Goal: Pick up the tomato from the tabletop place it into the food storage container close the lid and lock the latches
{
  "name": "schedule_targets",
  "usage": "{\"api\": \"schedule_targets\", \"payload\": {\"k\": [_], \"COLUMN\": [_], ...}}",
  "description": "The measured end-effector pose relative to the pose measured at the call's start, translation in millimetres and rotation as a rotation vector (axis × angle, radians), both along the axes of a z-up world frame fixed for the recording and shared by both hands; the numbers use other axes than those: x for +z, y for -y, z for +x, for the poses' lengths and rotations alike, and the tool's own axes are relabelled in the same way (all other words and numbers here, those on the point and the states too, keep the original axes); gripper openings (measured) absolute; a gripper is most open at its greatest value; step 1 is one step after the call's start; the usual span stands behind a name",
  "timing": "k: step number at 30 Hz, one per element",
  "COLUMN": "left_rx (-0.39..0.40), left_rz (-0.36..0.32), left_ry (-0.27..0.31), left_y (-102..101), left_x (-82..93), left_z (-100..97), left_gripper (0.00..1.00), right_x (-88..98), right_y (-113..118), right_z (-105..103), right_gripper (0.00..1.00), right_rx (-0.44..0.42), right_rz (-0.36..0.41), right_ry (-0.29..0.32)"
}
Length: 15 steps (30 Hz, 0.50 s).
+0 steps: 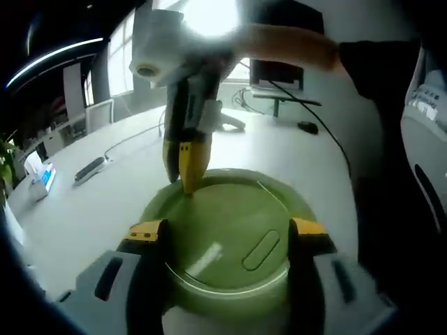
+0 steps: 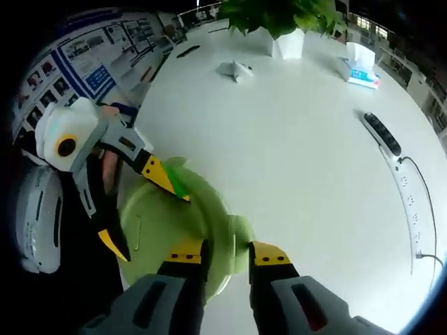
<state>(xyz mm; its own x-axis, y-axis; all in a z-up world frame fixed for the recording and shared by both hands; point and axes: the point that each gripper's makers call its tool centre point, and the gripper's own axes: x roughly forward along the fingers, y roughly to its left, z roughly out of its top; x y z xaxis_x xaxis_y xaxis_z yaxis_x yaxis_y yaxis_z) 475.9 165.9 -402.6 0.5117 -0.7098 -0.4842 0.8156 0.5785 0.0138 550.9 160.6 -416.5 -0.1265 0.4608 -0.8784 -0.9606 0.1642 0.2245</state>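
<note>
A round green food container (image 1: 230,237) sits on the white table with its translucent lid (image 1: 244,223) on, hiding what is inside. My left gripper (image 1: 227,229) straddles it, one yellow-tipped jaw pressed against each side. In the right gripper view that left gripper (image 2: 136,209) reaches in from the left across the container (image 2: 160,223). My right gripper (image 2: 227,252) has a green latch (image 2: 239,236) on the container's rim between its jaws. In the left gripper view the right gripper (image 1: 185,171) comes down from above onto the far rim, fingertips close together.
On the table (image 2: 293,160) lie a black power strip (image 2: 383,132) with its cable, a tissue box (image 2: 362,73) and a potted plant (image 2: 286,42). A monitor (image 1: 279,70) and a mouse (image 1: 306,126) stand at the far side. A person's arm (image 1: 293,45) holds the right gripper.
</note>
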Motion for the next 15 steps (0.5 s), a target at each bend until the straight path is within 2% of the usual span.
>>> {"api": "schedule_targets", "payload": {"k": [15], "left_rx": [0.001], "left_rz": [-0.009], "left_ry": [0.007], "left_y": [0.2], "left_x": [-0.3], "left_z": [1.6], "left_gripper": [0.63], "right_x": [-5.4], "right_y": [0.7], "right_z": [-2.1], "right_gripper": [0.18], "right_rx": [-0.033], "right_rz": [-0.055], "right_ry": [-0.119]}}
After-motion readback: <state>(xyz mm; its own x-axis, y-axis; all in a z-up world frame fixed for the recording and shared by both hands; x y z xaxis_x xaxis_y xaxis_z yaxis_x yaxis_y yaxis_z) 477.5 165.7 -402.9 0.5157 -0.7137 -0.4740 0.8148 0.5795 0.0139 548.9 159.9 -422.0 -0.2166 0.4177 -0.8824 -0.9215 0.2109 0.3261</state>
